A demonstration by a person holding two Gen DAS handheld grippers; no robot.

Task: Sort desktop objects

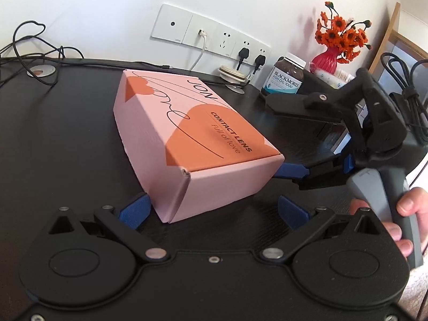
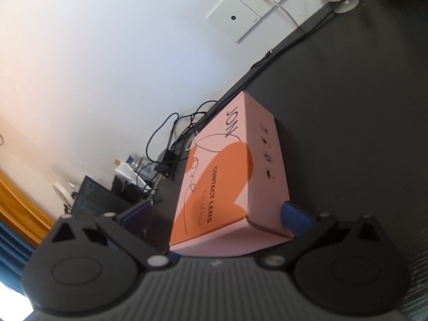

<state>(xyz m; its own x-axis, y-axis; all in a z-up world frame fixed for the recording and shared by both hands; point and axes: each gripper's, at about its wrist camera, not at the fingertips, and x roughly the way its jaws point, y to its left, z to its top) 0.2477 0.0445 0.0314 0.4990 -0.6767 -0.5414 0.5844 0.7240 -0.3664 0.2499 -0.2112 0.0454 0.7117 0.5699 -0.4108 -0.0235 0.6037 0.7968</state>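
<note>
A pink and orange contact lens box (image 1: 187, 133) lies flat on the black desk (image 1: 58, 147). My left gripper (image 1: 214, 210) is open, low over the desk, with the box's near corner between its blue pads (image 1: 136, 208). A hand holds my right gripper (image 1: 276, 136) turned on its side at the box's right end. It is open: one finger hangs above the desk, and the lower blue pad (image 1: 291, 172) touches the box's side. In the right wrist view the box (image 2: 227, 182) sits between the open right gripper (image 2: 216, 219) fingers, the right pad (image 2: 295, 220) against it and the left pad (image 2: 136, 218) apart.
At the back right stand a fish oil bottle (image 1: 287, 79) and a red vase of orange flowers (image 1: 327, 61). A tape roll (image 1: 231, 71) and plugged cables sit under the wall sockets (image 1: 211, 36). Loose black cables (image 1: 34, 48) lie at the back left.
</note>
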